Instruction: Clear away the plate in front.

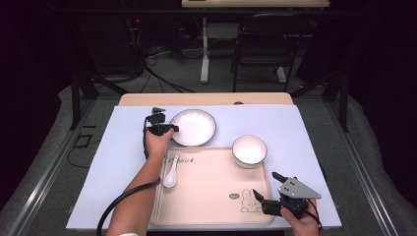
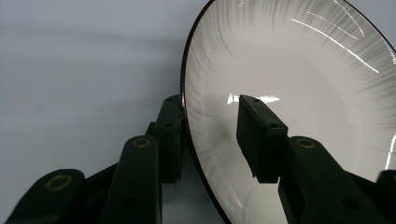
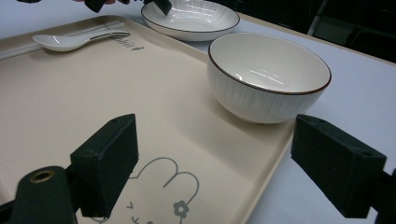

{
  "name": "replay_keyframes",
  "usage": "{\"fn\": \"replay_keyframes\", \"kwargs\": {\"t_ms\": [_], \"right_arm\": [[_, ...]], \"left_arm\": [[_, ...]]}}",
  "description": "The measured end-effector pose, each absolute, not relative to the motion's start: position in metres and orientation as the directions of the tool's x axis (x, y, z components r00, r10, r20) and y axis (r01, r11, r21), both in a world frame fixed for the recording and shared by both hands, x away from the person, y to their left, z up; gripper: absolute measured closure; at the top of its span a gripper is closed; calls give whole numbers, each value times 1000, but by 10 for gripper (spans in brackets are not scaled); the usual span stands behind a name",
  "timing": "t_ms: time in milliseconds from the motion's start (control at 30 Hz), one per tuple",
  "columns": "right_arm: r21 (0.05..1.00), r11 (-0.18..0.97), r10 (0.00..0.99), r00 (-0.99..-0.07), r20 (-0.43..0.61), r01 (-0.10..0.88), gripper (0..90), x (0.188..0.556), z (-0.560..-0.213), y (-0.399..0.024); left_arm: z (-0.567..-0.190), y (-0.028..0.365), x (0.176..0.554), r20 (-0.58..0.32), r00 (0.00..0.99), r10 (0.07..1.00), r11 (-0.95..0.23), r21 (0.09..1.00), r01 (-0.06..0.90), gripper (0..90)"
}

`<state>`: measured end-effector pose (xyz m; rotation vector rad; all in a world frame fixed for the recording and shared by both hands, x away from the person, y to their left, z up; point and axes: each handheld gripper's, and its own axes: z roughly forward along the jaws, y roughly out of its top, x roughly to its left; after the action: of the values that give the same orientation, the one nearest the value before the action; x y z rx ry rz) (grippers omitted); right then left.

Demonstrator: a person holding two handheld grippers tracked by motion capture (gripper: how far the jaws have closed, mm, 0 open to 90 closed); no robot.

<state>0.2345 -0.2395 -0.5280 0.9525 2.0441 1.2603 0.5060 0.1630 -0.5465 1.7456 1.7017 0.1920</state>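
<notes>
A white plate [image 1: 193,127] with a dark rim lies on the pale mat just beyond the tray. My left gripper [image 1: 167,129] stands at its left edge. In the left gripper view the jaws [image 2: 210,105] straddle the plate [image 2: 303,70]: one pad sits outside against the rim, the other hangs inside above the dish with a gap. It is open. My right gripper [image 1: 265,186] hovers open over the tray's front right corner with nothing held. From the right gripper view [image 3: 217,140] I look across the tray at the bowl [image 3: 268,74] and the plate [image 3: 191,16].
The beige tray [image 1: 206,191] carries a rabbit drawing, a white spoon [image 1: 170,174] at its left edge and a white bowl [image 1: 249,150] at its far right corner. The mat [image 1: 305,132] covers the table. A chair [image 1: 268,42] stands behind the table.
</notes>
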Motion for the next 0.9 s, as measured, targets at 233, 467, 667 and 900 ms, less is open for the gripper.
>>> {"fn": "replay_keyframes", "kwargs": {"t_ms": [233, 467, 667, 900], "right_arm": [[909, 309, 798, -597, -88, 280, 146, 234, -528, -240], [908, 313, 796, -598, -90, 279, 146, 235, -528, -239], [909, 309, 799, -595, -87, 281, 146, 235, -528, -240], [908, 309, 799, -595, -87, 282, 146, 235, -528, -240]], "left_arm": [[-549, 163, 507, -347, 127, 929, 92, 552, 829, 646], [-549, 163, 507, -345, 126, 930, 92, 551, 829, 656], [-548, 164, 508, -353, 117, 928, 103, 547, 831, 677], [-544, 166, 507, -365, 97, 926, 123, 535, 836, 731]]}}
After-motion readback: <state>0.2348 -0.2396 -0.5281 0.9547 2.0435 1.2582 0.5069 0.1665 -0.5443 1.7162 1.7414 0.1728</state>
